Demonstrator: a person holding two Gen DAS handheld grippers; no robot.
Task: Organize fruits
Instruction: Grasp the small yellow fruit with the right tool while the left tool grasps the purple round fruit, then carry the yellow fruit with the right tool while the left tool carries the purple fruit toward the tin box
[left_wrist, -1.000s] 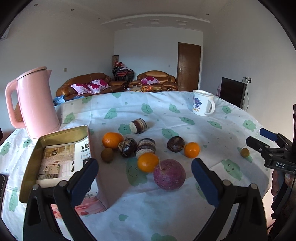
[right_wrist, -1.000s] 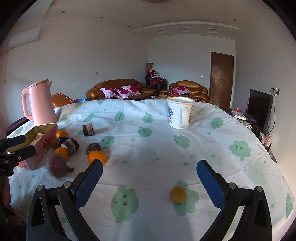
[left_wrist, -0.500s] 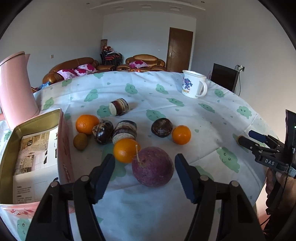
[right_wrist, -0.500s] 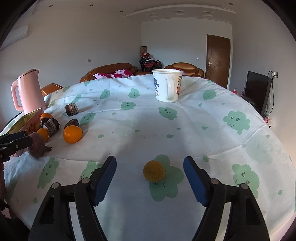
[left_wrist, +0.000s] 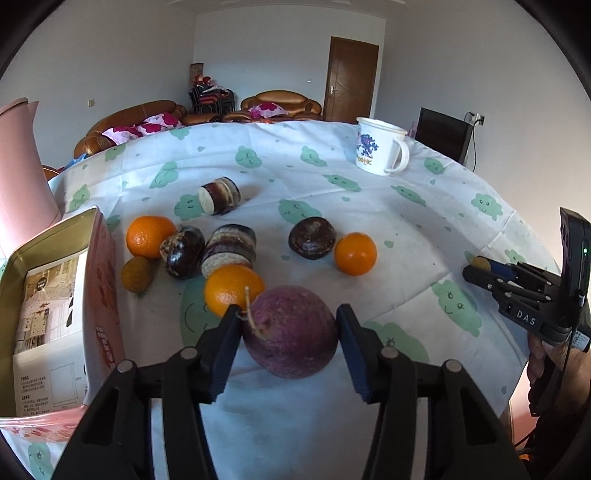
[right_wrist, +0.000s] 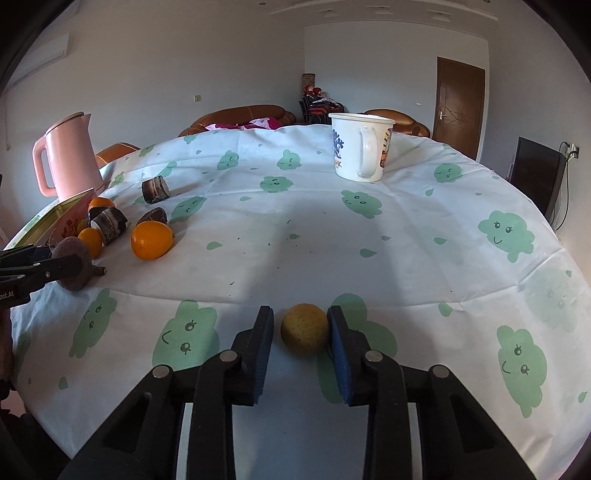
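Observation:
My left gripper (left_wrist: 288, 328) is closed around a large purple fruit (left_wrist: 291, 332) with a stem, which rests on the tablecloth; both pads touch its sides. Behind it lie oranges (left_wrist: 232, 290) (left_wrist: 355, 254) (left_wrist: 149, 236), several dark brown fruit pieces (left_wrist: 229, 251) and a small yellowish fruit (left_wrist: 136, 274). My right gripper (right_wrist: 300, 334) brackets a small yellow fruit (right_wrist: 304, 334) on the table; the right pad touches it, the left pad stands a sliver off. The left gripper shows in the right wrist view (right_wrist: 40, 267) at the far left.
An open gold-lined tin box (left_wrist: 51, 314) with papers stands left of the fruit cluster. A pink kettle (right_wrist: 68, 155) stands behind it. A white mug (right_wrist: 360, 149) stands at the far side. The table's edge lies close to both grippers.
Both grippers moved forward and narrowed. The left one has closed onto the purple fruit; the right one has closed in around the small yellow fruit.

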